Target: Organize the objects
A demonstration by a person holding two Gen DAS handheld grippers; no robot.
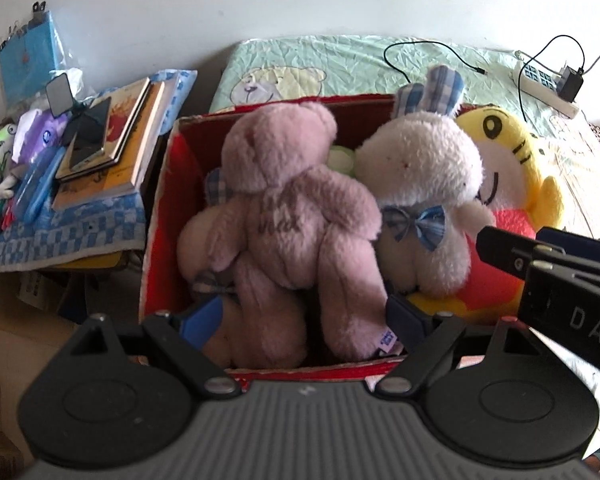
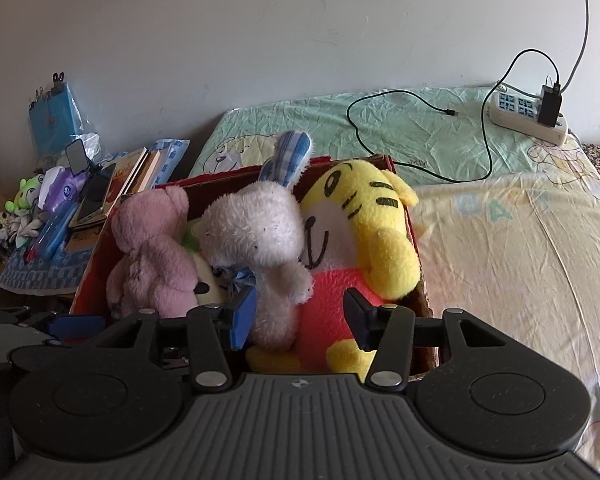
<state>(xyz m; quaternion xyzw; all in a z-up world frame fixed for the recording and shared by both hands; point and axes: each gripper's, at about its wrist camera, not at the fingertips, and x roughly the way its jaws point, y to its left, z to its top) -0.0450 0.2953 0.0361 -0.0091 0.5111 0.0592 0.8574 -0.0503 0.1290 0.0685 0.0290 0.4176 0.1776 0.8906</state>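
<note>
A red cardboard box [image 1: 160,216] stands on the bed and holds several plush toys. A pink teddy bear [image 1: 288,208] sits upright at its left, with its back to the camera. My left gripper [image 1: 304,320] is open wide, and the bear's legs lie between its fingers. To the right are a white bunny [image 2: 256,232] with a blue bow and a yellow tiger [image 2: 364,216]. My right gripper [image 2: 300,316] is open low over the box front, its blue pad beside the bunny's body and its other finger over the tiger's red belly. The right gripper [image 1: 496,246] also enters the left wrist view from the right.
A side table with a blue checked cloth [image 1: 60,236] carries stacked books [image 1: 120,136], a phone, pens and small toys. A white power strip [image 2: 528,116] and a black cable [image 2: 420,160] lie at the back of the bed. Bare sheet [image 2: 520,260] stretches right of the box.
</note>
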